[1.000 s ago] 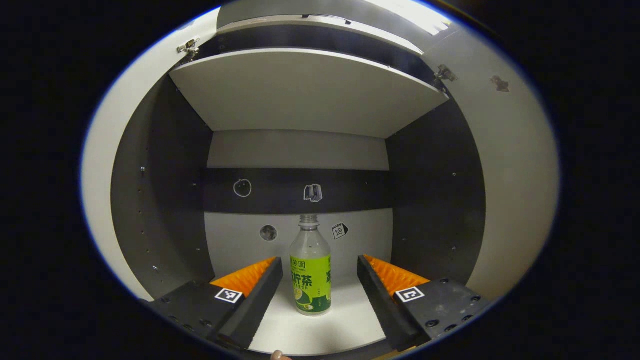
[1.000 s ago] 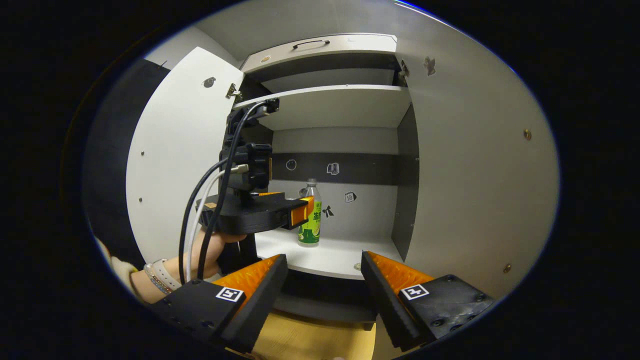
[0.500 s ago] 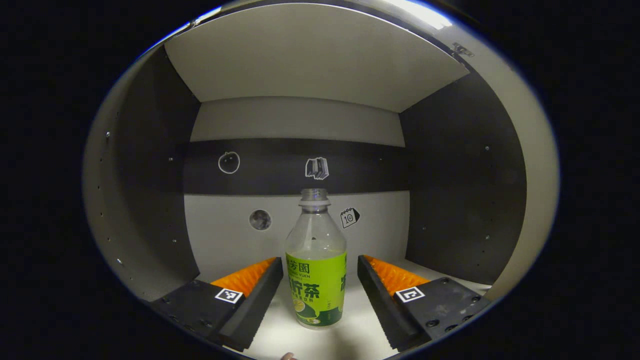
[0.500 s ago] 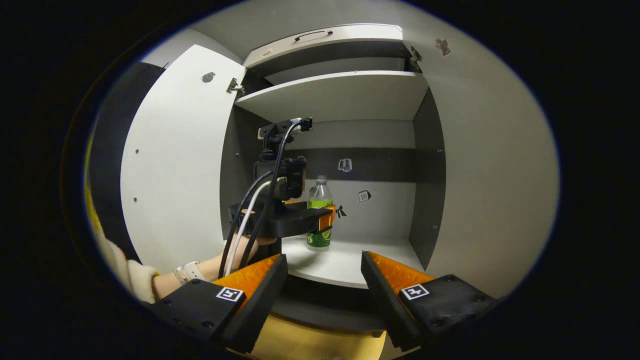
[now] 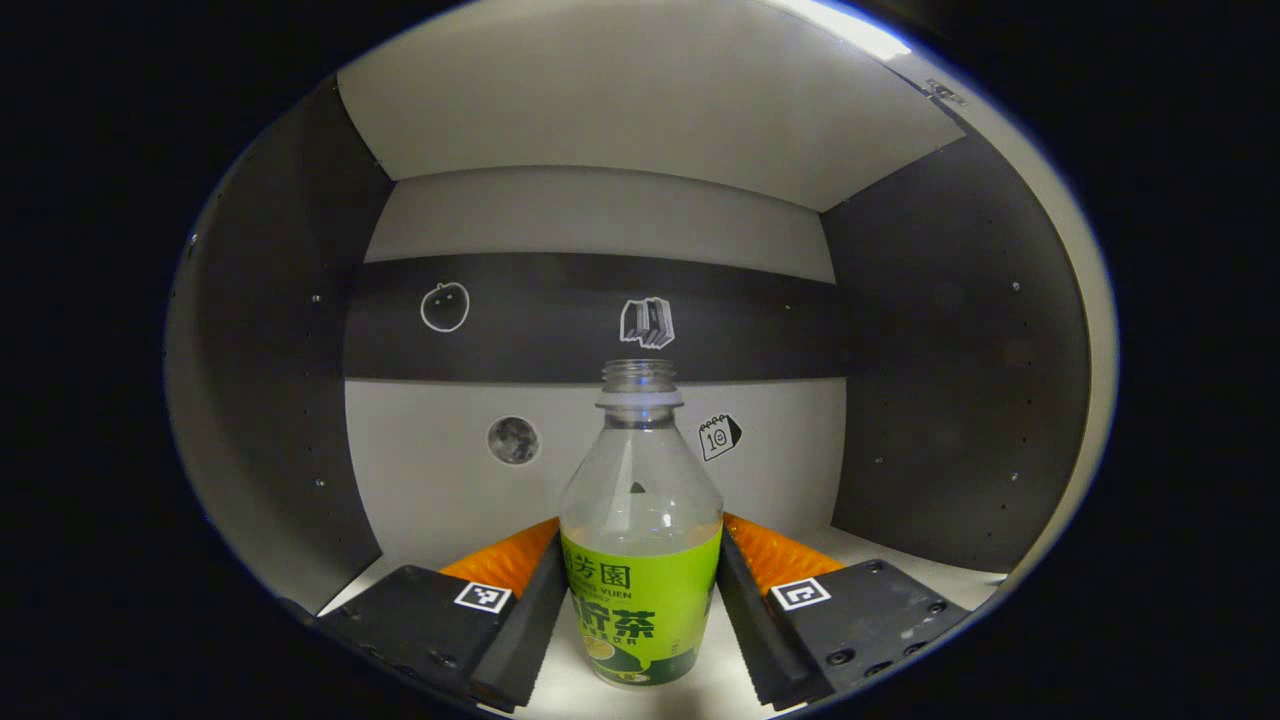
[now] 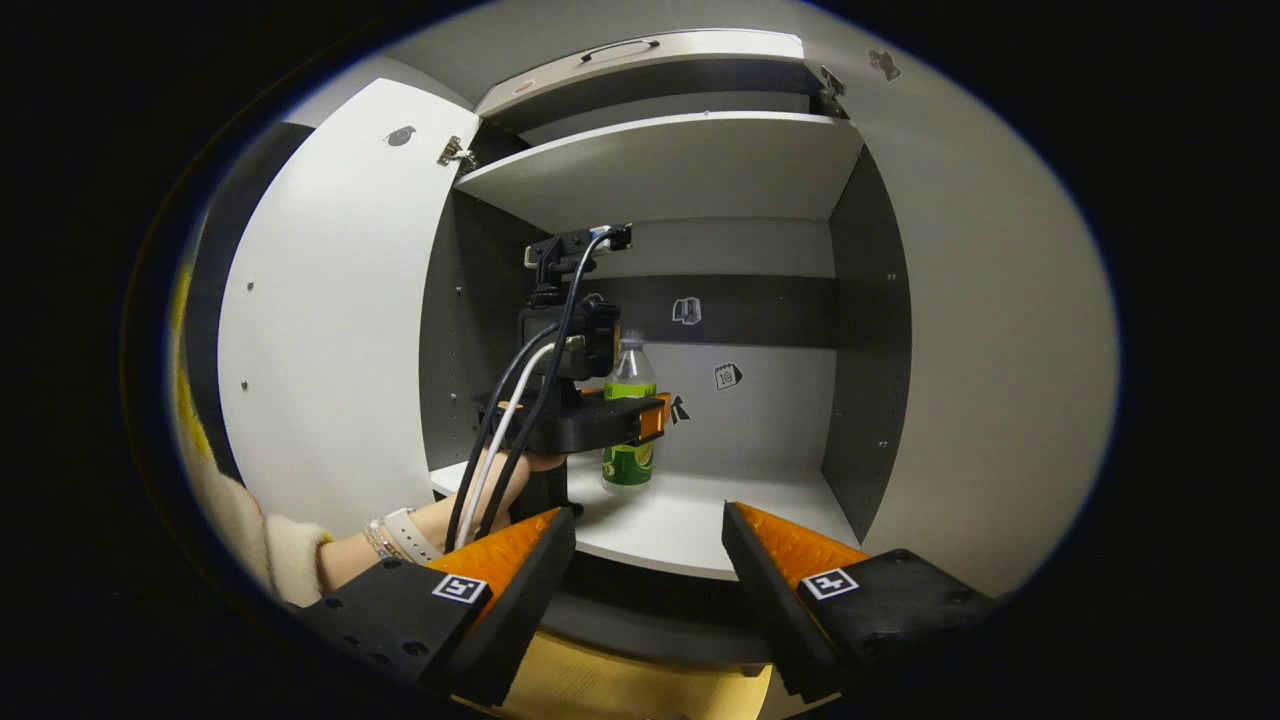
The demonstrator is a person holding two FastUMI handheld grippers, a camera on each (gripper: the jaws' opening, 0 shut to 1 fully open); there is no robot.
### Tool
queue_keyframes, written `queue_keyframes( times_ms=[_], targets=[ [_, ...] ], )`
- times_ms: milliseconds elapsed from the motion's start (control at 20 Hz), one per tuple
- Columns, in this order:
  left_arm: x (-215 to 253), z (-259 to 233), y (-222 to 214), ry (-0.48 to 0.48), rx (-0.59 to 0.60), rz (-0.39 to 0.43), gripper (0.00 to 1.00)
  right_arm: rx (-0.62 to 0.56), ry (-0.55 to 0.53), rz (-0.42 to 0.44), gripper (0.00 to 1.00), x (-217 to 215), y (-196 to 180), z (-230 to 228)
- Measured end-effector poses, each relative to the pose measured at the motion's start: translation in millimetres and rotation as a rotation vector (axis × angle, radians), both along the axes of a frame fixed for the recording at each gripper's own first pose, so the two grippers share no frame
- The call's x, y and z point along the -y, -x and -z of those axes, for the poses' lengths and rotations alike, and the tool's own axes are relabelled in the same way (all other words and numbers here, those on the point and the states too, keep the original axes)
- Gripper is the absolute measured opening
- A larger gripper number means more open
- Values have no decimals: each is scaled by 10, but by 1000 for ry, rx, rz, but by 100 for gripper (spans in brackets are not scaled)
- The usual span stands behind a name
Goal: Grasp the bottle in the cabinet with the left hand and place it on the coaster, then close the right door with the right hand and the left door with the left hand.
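Observation:
A clear, capless bottle (image 5: 640, 560) with a green label stands upright on the cabinet's lower shelf (image 5: 900, 545). My left gripper (image 5: 640, 530) is open, one finger on each side of the bottle's label, close to its sides. In the right gripper view the bottle (image 6: 628, 420) is partly hidden behind the left gripper (image 6: 645, 418), which a hand (image 6: 500, 480) holds inside the cabinet. My right gripper (image 6: 648, 520) is open with nothing between its fingers, in front of the shelf's edge (image 6: 690, 545).
The left door (image 6: 320, 300) and the right door (image 6: 990, 330) both stand wide open. An upper shelf (image 6: 680, 165) spans the cabinet above the bottle. Small stickers dot the back wall (image 5: 520, 470). A wooden surface (image 6: 640, 690) lies below the cabinet.
My left gripper has moved deeper into the cabinet until the bottle stands between its fingers. The right gripper has drifted slightly closer to the cabinet.

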State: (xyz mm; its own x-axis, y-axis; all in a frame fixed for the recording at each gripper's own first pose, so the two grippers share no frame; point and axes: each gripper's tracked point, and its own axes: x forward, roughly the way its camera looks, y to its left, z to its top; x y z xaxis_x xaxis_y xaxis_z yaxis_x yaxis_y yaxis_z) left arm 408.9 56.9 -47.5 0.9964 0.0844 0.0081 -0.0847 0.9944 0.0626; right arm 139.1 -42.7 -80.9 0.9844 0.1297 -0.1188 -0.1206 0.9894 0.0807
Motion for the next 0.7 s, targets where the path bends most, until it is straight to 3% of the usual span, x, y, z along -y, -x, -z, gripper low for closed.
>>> queue_keyframes(
  times_ms=[300,700],
  targets=[
    [-2,-153,190,8,14,1,77,14,8,28,98,52,38,-79],
    [172,-547,1200,-17,55,37,77,41,31,111,98,113,350,-255]
  ],
)
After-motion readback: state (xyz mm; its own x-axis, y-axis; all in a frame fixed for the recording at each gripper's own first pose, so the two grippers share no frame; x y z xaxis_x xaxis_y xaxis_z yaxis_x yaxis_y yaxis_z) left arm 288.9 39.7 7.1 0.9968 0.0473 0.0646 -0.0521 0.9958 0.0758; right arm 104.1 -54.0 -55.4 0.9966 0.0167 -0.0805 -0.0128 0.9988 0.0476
